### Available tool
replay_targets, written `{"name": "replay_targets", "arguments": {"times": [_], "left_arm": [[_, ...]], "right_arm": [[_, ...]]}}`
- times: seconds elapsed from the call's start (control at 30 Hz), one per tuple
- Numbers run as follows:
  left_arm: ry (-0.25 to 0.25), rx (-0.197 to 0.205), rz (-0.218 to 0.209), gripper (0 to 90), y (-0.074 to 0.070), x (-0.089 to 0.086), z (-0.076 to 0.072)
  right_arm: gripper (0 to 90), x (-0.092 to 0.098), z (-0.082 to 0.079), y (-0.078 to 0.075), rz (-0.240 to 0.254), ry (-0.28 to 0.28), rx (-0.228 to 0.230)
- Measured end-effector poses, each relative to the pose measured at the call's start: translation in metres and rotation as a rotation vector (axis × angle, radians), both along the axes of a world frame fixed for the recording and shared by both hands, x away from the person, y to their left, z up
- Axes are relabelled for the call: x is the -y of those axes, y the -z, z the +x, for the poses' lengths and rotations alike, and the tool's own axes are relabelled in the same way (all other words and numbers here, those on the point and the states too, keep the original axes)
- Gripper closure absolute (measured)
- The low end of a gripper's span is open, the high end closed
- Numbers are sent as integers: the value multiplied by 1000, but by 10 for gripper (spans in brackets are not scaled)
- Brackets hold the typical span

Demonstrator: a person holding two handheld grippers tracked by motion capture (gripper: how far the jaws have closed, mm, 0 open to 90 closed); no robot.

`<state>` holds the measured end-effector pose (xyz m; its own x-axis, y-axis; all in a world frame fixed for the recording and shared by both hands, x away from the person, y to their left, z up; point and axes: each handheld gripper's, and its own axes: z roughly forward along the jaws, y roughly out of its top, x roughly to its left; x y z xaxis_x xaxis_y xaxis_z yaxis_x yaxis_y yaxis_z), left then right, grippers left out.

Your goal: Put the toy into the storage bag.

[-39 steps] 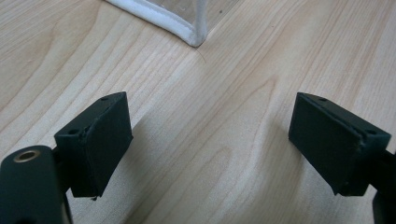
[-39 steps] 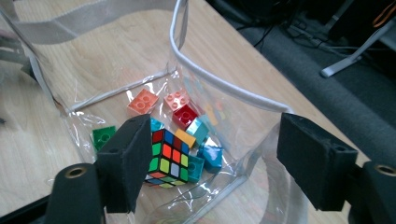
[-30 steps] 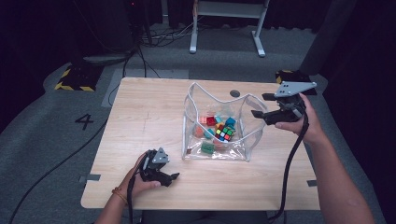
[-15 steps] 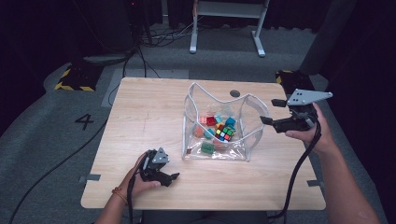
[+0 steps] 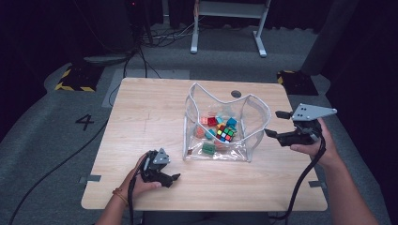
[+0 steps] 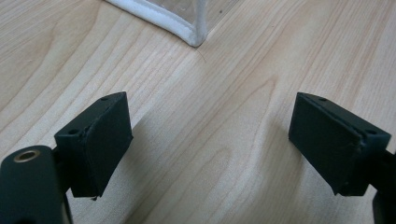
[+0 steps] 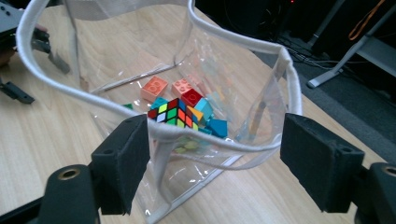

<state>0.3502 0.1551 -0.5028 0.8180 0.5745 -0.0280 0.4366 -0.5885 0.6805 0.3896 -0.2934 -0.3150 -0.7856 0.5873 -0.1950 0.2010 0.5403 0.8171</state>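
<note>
A clear plastic bag (image 5: 256, 136) with a white rim stands open in the middle of the wooden table (image 5: 141, 117). Inside lie a colourful puzzle cube (image 5: 226, 134) and several small bricks, orange, red, teal and green. My right gripper (image 5: 273, 123) hovers open just right of the bag. In the right gripper view its jaws straddle the bag's near rim (image 7: 210, 142), with the cube (image 7: 173, 112) and an orange brick (image 7: 154, 87) beyond. My left gripper (image 5: 171, 180) rests open on the table, left of the bag's near corner (image 6: 194, 37), nothing between its jaws.
A dark round hole (image 5: 236, 93) marks the table behind the bag. Bare wood stretches left of the bag. Past the table edges are grey floor with a painted "4" (image 5: 86, 122), a yellow-black block (image 5: 75, 77) and a metal frame's legs (image 5: 260, 42).
My right hand has come down and toward the near right side of the bag, its jaws still wide apart. The left gripper and the bag have stayed put.
</note>
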Motion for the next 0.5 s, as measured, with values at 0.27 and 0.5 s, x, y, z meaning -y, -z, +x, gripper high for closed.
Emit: {"name": "replay_targets", "arguments": {"times": [0.27,0.5], "left_arm": [[0,-1,1,134,0,0,0],[0,-1,1,134,0,0,0]], "right_arm": [[245,4,-5,14,-5,8,-12],[245,4,-6,30,-37,23,-32]]}}
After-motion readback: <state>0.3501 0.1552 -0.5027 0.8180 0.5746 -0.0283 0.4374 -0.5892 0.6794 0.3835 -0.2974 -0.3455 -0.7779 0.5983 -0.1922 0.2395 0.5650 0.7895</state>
